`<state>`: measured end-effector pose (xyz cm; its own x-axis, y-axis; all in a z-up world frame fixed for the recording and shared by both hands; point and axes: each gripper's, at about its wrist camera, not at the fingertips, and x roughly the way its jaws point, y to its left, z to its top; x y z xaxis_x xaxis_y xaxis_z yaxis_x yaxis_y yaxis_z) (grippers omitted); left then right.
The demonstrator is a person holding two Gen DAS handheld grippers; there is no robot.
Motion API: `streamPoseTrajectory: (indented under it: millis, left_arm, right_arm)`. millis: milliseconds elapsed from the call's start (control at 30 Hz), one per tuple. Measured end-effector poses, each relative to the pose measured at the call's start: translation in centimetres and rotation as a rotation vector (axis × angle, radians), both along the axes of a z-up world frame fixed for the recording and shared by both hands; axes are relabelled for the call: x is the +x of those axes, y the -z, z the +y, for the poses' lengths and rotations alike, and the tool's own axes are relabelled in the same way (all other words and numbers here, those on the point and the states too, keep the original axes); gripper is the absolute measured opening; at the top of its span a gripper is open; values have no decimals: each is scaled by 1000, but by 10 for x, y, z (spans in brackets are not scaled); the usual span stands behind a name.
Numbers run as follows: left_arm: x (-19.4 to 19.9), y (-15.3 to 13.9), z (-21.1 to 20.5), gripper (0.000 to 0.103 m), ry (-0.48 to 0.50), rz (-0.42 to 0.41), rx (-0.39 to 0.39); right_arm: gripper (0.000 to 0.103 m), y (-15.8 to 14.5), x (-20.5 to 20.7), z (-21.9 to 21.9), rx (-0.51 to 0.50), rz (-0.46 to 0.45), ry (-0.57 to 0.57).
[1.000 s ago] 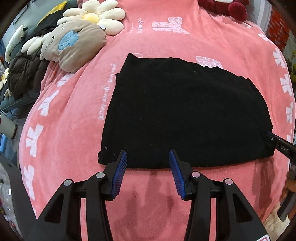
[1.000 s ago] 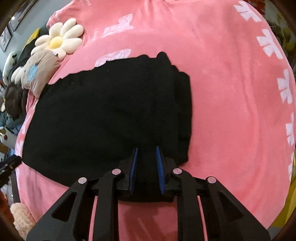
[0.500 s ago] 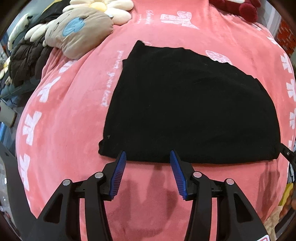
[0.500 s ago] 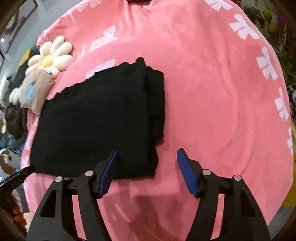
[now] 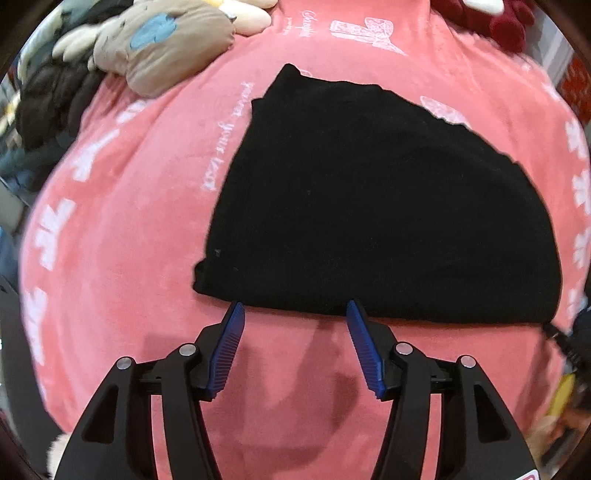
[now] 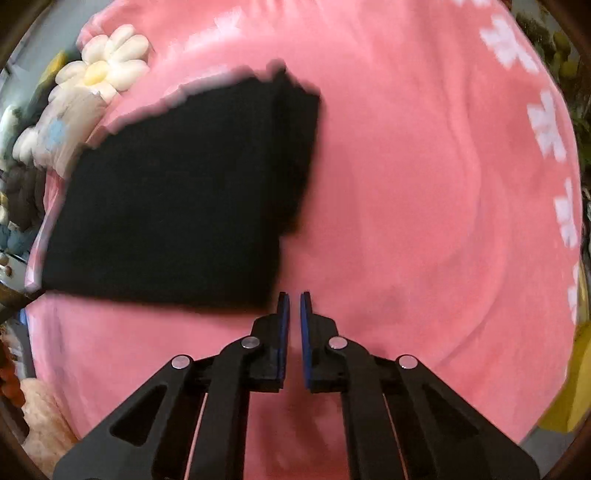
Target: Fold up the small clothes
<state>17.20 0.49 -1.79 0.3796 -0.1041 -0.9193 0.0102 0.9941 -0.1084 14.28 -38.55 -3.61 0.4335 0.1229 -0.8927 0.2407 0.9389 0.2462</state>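
Note:
A black garment (image 5: 376, 206) lies folded flat on a pink blanket (image 5: 122, 258). In the right wrist view the garment (image 6: 177, 206) sits to the left, its right side doubled over in a narrow strip. My left gripper (image 5: 293, 308) is open and empty, its blue pads (image 5: 229, 343) just short of the garment's near edge. My right gripper (image 6: 294, 297) is shut on nothing, above bare blanket just right of the garment's near right corner. The view is blurred by motion.
Plush toys lie at the far left: a beige one (image 5: 159, 48) and a white daisy flower (image 6: 103, 66). Dark clothes (image 5: 44, 99) are piled beside them. A dark red plush (image 5: 491, 18) sits at the far edge. The pink blanket (image 6: 424, 184) carries white bow prints.
My right gripper let go of the garment's near right corner, opened wide, drew back to the right and shut empty. My left gripper stayed open and crept toward the near edge.

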Motion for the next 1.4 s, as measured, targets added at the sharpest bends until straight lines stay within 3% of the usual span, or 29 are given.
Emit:
streamPoseTrajectory:
  millis: [100, 167, 200, 300, 400, 500, 533, 600, 633, 667, 767, 833, 867, 933, 1000, 1033, 1100, 1167, 1200, 1267, 1333, 1400]
  left_arm:
    - [-3, -11, 28, 70, -104, -46, -192]
    - [-3, -12, 57, 78, -220, -75, -297]
    - [0, -6, 70, 78, -269, -56, -331]
    - [13, 17, 95, 78, -388, 28, -452]
    - [25, 36, 99, 78, -443, 82, -537]
    - [34, 35, 86, 83, -438, 44, -485]
    - [36, 33, 81, 81, -416, 28, -484]
    - [39, 31, 76, 54, -391, 7, -494]
    - [45, 30, 71, 12, -352, 18, -503]
    - [47, 28, 70, 13, -333, 34, -517]
    - [31, -5, 81, 13, -322, -25, -584]
    - [15, -22, 85, 13, -294, -30, -578]
    - [6, -21, 84, 13, -284, -8, -557]
    - [-11, 0, 77, 14, -256, 80, -493]
    - [-20, 24, 71, 18, -260, 150, -383]
    - [-27, 31, 72, 30, -274, 172, -344]
    - [-38, 22, 87, 42, -336, 108, -356]
    - [-44, 8, 100, 55, -374, 41, -303]
    - [-44, -2, 108, 55, -374, 7, -271]
    - [-34, -14, 113, 55, -339, -19, -254]
    - [-12, -28, 112, 55, -301, -54, -247]
    - [12, -38, 107, 67, -243, -81, -264]
  right_arm:
    - [21, -21, -11, -11, 92, -70, 71]
    - [63, -29, -10, -11, 126, -104, 77]
    - [70, -30, -6, -8, 123, -114, 64]
    - [74, -18, 11, 4, 151, -100, 9]
    - [75, 6, 25, 13, 200, -59, 28]
    - [81, 8, 28, 18, 225, -92, 78]
    - [73, 7, 30, 19, 254, -102, 80]
    - [17, 8, 37, 19, 320, -86, 74]
    - [14, 5, 39, 18, 345, -86, 79]
    - [13, -7, 38, 17, 346, -104, 62]
    - [13, -54, 25, 15, 302, -164, -27]
    - [13, -65, 12, 14, 233, -151, -70]
    - [14, -60, 5, 13, 202, -121, -90]
    - [18, -23, -6, 7, 185, 11, -97]
    - [24, 7, -19, 1, 134, 99, -68]
    - [34, 6, -25, -2, 142, 82, -44]
    - [38, -13, -37, -7, 134, 15, 11]
    - [38, -31, -41, -6, 91, -47, 13]
    - [39, -41, -37, -3, 78, -68, -8]
    - [55, -49, -25, -3, 60, -85, -24]
    - [60, -53, -3, -5, 42, -114, -45]
    - [63, -55, 27, -5, 20, -127, -53]
